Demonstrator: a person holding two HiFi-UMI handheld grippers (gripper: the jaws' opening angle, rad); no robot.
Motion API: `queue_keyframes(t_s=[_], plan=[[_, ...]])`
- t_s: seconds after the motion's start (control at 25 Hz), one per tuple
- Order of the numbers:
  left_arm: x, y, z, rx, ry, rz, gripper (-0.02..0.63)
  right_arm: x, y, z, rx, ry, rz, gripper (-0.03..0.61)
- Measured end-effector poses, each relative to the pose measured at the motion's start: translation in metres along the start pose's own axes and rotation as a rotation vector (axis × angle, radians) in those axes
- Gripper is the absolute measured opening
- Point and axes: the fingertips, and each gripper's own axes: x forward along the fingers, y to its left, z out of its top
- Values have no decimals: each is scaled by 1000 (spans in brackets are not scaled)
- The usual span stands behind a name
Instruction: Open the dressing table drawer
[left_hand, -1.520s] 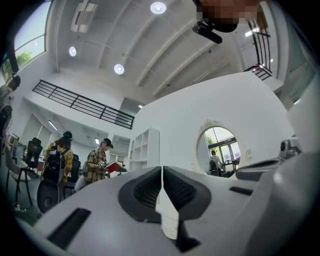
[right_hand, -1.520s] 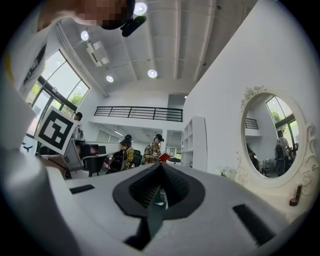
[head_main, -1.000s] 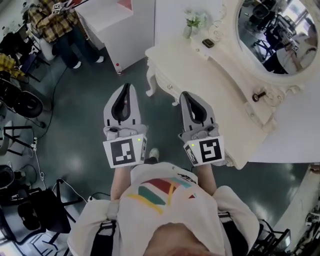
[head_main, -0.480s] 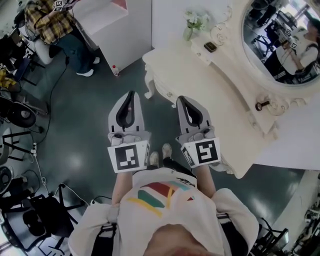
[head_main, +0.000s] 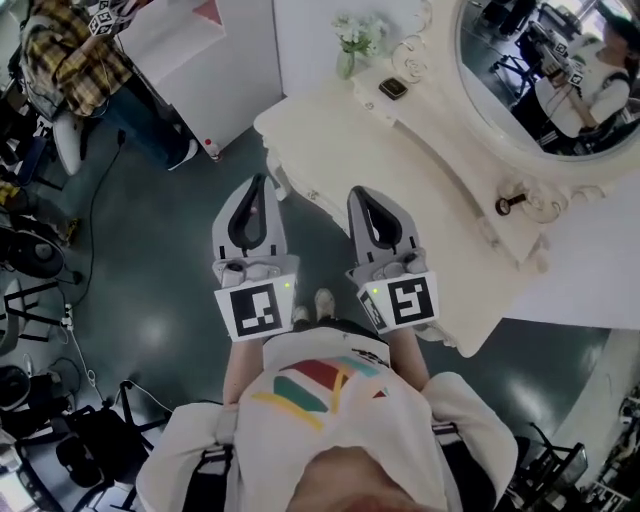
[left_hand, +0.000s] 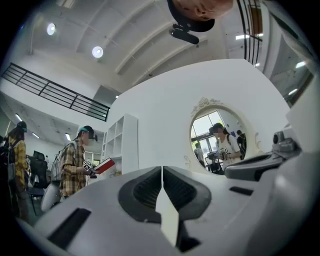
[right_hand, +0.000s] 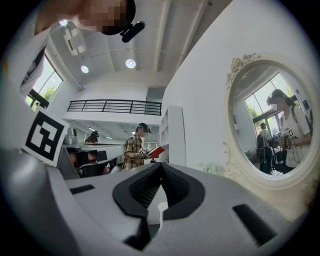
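The cream dressing table (head_main: 400, 170) with its oval mirror (head_main: 540, 70) fills the upper right of the head view. Its drawer front is hidden under the tabletop's overhang. My left gripper (head_main: 255, 185) is held over the dark floor, just left of the table's carved front edge, jaws shut and empty. My right gripper (head_main: 358, 192) is also shut and empty, its tip overlapping that front edge. In the left gripper view the left gripper (left_hand: 161, 167) points toward the mirror (left_hand: 220, 140). In the right gripper view the right gripper (right_hand: 161, 164) has the mirror (right_hand: 272, 130) at its right.
On the tabletop stand a small vase of flowers (head_main: 350, 40), a dark little box (head_main: 392, 88) and a dark key-like piece (head_main: 507, 203). A white shelf unit (head_main: 210, 50) stands behind the table's left end. A person in a plaid shirt (head_main: 70, 60) is at the far left, near chairs and cables.
The table has slid left and closer in the head view as both grippers moved toward it. Both stay shut and empty.
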Motion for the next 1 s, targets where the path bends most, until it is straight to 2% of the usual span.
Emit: queue_keyframes(t_s=[0.12, 0.32, 0.6, 0.76, 1.0], plan=[[19, -17, 14, -77, -65, -22, 12, -12, -26, -2, -11, 7, -70, 0], [48, -56, 14, -110, -84, -144, 12, -37, -66, -5, -17, 14, -220, 0], [71, -124, 29, -149, -105, -390, 12, -86, -106, 7, -41, 14, -487, 0], [69, -172, 37, -166, -110, -543, 12, -134, -120, 15, -63, 19, -668, 0], [55, -228, 41, -191, -114, -709, 12, -195, -136, 15, -75, 43, -874, 0]])
